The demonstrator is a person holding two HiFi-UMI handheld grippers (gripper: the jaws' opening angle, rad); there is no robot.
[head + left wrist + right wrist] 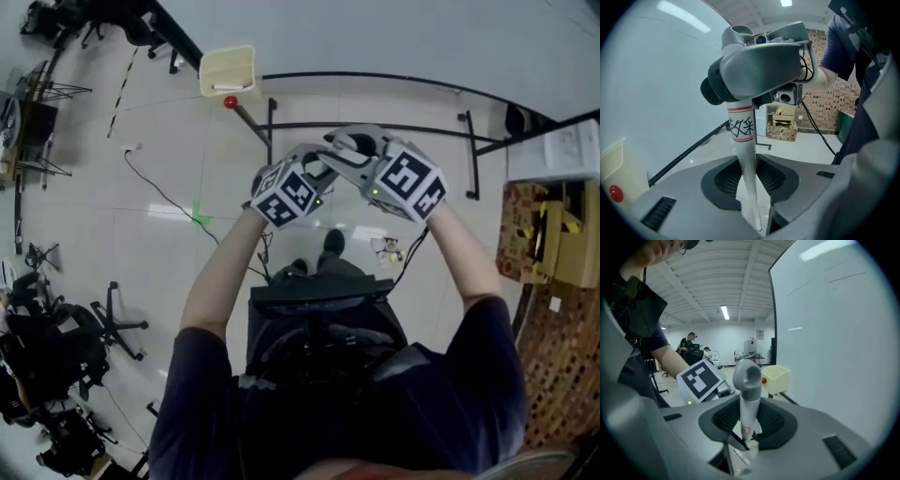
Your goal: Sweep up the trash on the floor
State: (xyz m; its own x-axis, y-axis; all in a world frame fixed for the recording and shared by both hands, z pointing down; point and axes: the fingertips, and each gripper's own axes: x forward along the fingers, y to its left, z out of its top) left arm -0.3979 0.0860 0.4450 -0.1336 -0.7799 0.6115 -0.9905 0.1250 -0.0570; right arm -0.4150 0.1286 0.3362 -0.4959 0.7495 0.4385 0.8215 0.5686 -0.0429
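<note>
Left gripper view: left tool (749, 187) is clamping a white, red-banded pole (742, 129), right tool (746, 427) gripping it below its grey looped cap (747, 376); uneven pulling could be twisting it loose mid-sweep.

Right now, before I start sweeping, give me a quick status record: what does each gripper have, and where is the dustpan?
left gripper: fingers closed on the white pole
right gripper: fingers closed on the same pole, nearer its grey cap
pole markings: red bands and black scribble
dustpan: cream, on the floor ahead of both grippers, touching neither
red ball: at the dustpan's near edge
trash: nothing I can clearly identify on the floor
</note>
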